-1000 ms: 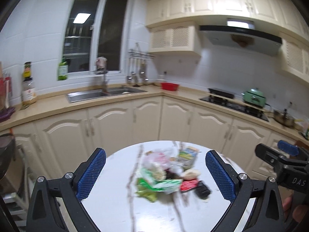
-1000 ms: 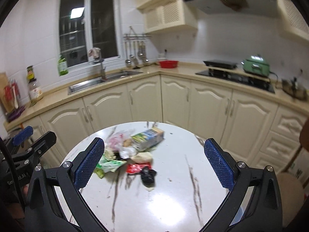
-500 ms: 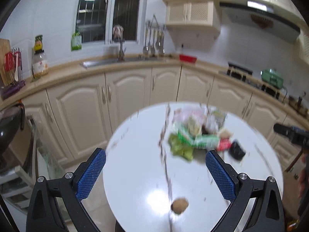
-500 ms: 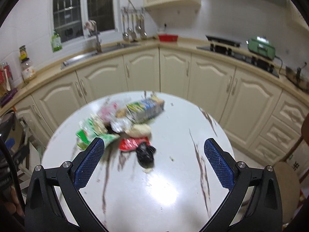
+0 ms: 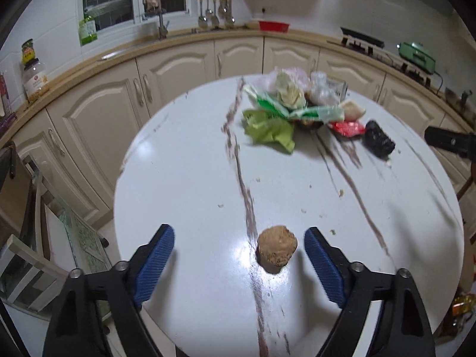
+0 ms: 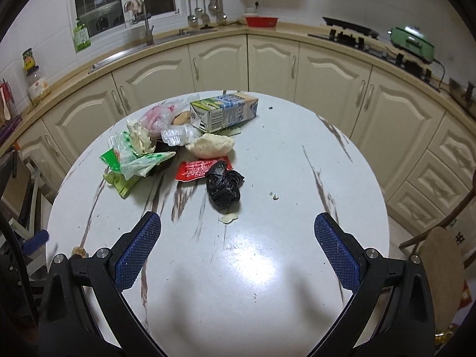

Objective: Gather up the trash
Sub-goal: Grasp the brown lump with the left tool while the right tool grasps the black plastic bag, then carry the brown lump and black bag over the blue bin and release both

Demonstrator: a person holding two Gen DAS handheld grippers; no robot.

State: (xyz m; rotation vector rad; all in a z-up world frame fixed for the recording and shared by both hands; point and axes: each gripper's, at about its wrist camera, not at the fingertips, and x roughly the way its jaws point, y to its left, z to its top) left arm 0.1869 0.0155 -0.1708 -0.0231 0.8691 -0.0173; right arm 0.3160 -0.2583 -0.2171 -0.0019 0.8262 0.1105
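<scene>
On the round desk (image 5: 184, 184), near its edge, we feared our closing left fingers (image 5: 322, 263), gripping nothing yet, might knock the brown lump (image 5: 276, 248) off, our right fingers (image 6: 334, 251) spread empty.

Red basin (image 6: 261, 21) on counter (near hanging utensils (image 6: 205, 7)); green pot (image 6: 412, 43) right.

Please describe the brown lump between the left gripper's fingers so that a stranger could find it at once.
On the round white marble-veined table, look at the near edge, far from the heap of wrappers. A small rough brown lump sits alone there, between the closing left gripper pads, untouched. Only it is brown, crumbly and isolated.
</scene>
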